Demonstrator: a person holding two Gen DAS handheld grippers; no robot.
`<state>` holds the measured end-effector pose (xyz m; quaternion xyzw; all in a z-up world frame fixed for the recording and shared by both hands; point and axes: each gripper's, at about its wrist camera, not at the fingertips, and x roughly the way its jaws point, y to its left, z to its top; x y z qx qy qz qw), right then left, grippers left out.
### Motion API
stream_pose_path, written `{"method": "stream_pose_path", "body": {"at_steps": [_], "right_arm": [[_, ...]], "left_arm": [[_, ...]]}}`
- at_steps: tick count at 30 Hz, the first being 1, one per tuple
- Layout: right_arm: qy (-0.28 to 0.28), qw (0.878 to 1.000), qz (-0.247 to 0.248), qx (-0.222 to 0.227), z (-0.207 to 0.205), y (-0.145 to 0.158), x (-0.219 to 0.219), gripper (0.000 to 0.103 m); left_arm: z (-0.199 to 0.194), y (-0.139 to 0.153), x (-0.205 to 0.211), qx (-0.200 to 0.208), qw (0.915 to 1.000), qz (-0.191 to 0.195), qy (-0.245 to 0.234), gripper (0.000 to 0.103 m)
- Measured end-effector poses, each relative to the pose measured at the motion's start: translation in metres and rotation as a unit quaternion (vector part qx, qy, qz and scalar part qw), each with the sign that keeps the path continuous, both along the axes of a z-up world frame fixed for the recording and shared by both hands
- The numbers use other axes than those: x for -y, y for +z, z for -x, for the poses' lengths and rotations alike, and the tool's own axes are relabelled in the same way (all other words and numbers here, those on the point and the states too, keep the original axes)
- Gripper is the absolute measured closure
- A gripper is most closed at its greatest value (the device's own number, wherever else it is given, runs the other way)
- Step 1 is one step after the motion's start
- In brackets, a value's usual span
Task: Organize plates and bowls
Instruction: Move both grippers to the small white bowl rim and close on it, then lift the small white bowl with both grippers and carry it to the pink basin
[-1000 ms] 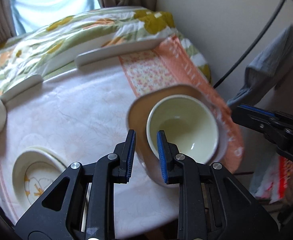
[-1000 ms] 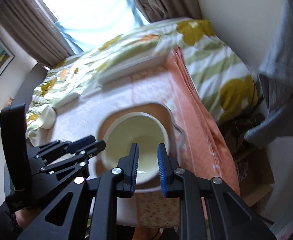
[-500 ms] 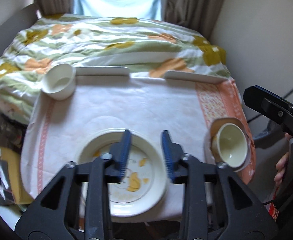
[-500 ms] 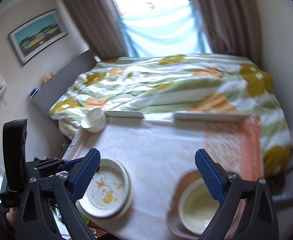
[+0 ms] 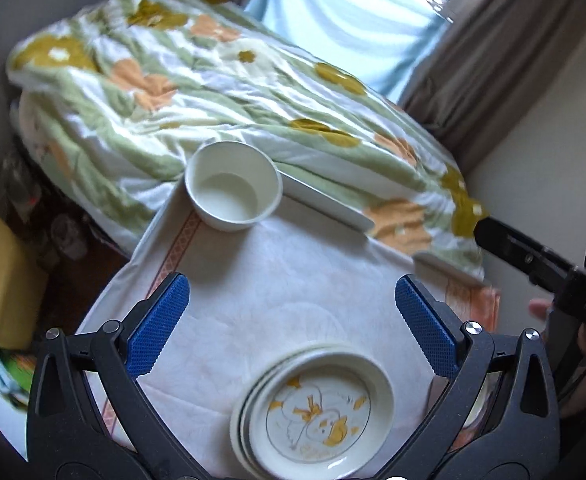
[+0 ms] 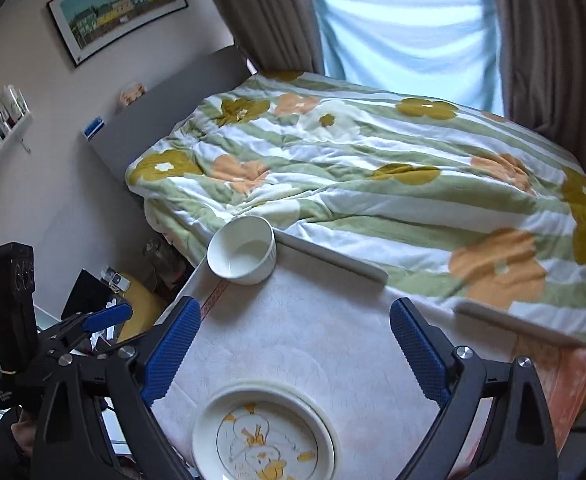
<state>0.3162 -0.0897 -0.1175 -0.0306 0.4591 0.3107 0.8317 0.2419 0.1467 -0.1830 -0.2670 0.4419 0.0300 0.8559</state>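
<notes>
Both grippers hang over the cloth-covered counter (image 5: 293,280), tilted down toward its near edge. The left gripper (image 5: 293,324) has its jaws spread as wide as they go, having just been opening, and nothing sits between the blue pads (image 5: 157,326) — only bare cloth shows in the gap. The right gripper (image 6: 295,352) also stands wide open and holds nothing; its jaws have just been opening too.

Below the left jaws, a little toward the right-hand pad, lies a stack of plates (image 5: 317,408), the top one cream with a yellow duck picture; the rims of the plates under it show on the stack's left side. In the right wrist view the same stack (image 6: 263,436) lies below the gap, nearer the left-hand pad (image 6: 171,354).

A white bowl (image 5: 233,184) stands upright well ahead of the left jaws, beyond the left-hand pad, at the far corner of the counter, just beside a pale rail (image 5: 325,204) along the far edge. From the right gripper the bowl (image 6: 242,255) is likewise ahead and to the left of the gap.

Beyond the counter lies a bed with a flowered quilt (image 6: 373,176), and behind it a curtained window (image 6: 409,48). A framed picture (image 6: 117,8) hangs on the wall — far to the left of the right jaws.
</notes>
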Motion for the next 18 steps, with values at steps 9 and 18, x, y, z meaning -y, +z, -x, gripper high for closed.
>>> {"method": "stream_pose_path", "body": {"at_steps": [9,18], "right_arm": [[0.034,0.994,0.006,-0.104,-0.076,-0.091,-0.084,0.02],[0.024,0.984,-0.014,-0.176,-0.098,-0.156,-0.116,0.047]], "left_arm": [[-0.053,-0.082,-0.062,-0.034,0.9929,0.092,0.067,0.026],[-0.091,-0.132,-0.077,-0.055,0.9885,0.111,0.087,0.055]]}}
